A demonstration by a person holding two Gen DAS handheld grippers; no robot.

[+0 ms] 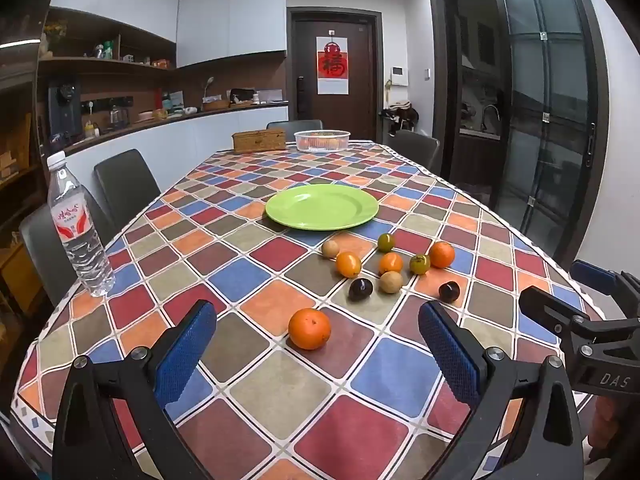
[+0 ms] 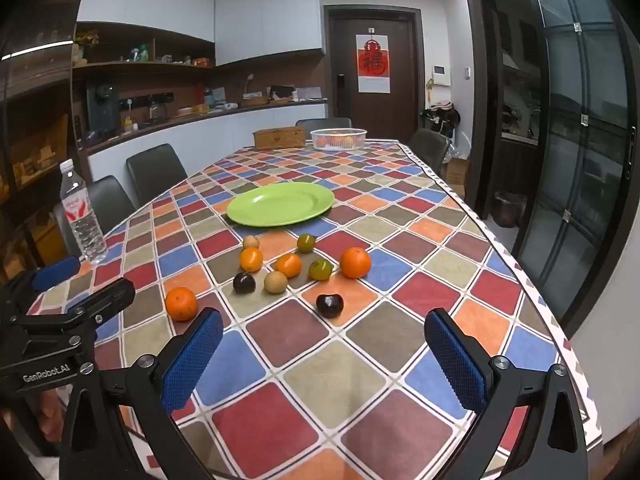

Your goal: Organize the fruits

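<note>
An empty green plate (image 1: 322,207) (image 2: 280,203) sits mid-table. Before it lie several loose fruits: oranges, two green-yellow ones, two tan ones and two dark plums. The nearest orange (image 1: 309,328) (image 2: 181,303) lies apart from the cluster, just ahead of my left gripper (image 1: 318,350), which is open and empty above the table. My right gripper (image 2: 324,356) is open and empty, with a dark plum (image 2: 329,305) (image 1: 449,291) just ahead of it. Each gripper shows at the edge of the other's view.
A water bottle (image 1: 78,228) (image 2: 82,216) stands at the table's left edge. A wicker box (image 1: 259,140) and a clear bowl of fruit (image 1: 322,140) sit at the far end. Chairs line the left side. The checkered table's right edge (image 2: 532,292) is near.
</note>
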